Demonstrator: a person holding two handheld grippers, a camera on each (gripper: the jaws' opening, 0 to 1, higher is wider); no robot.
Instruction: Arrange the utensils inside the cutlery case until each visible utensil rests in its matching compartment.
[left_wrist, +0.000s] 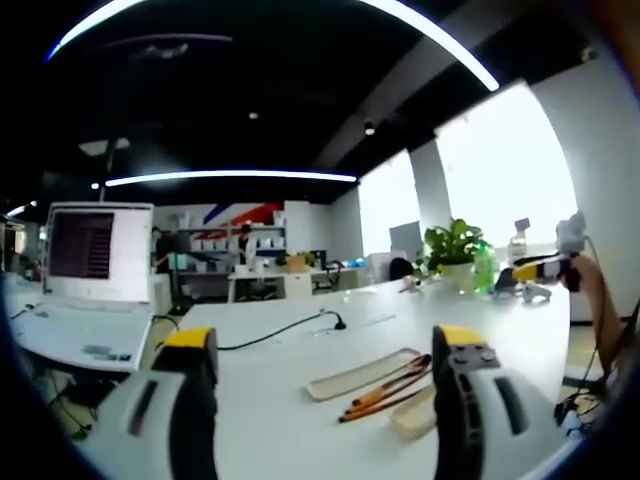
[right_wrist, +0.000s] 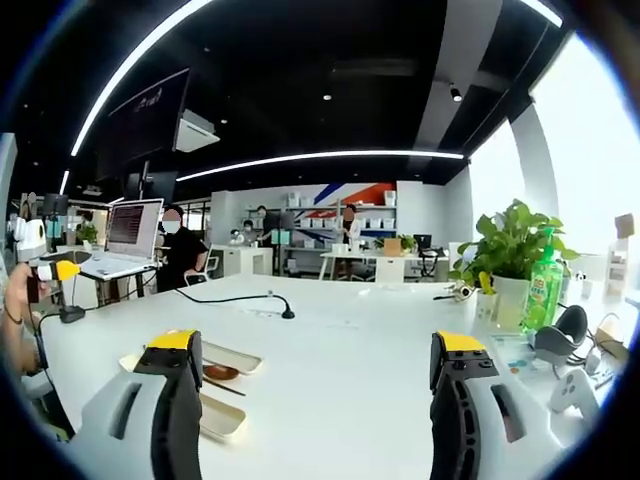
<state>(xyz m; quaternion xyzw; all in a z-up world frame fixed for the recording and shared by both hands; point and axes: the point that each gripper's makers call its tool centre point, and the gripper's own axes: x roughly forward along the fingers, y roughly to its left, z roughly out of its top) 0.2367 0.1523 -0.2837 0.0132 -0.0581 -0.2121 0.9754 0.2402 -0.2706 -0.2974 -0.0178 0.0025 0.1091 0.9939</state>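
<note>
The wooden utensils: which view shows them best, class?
The left gripper view: the wooden utensils lie in plain sight between the case halves. The right gripper view has them mostly hidden behind the left jaw, only a spoon bowl showing.

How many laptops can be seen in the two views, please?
1. The open laptop stands on a desk at the left of the left gripper view; the same laptop appears far left in the right gripper view. Others may be hidden among the distant desks.
</note>
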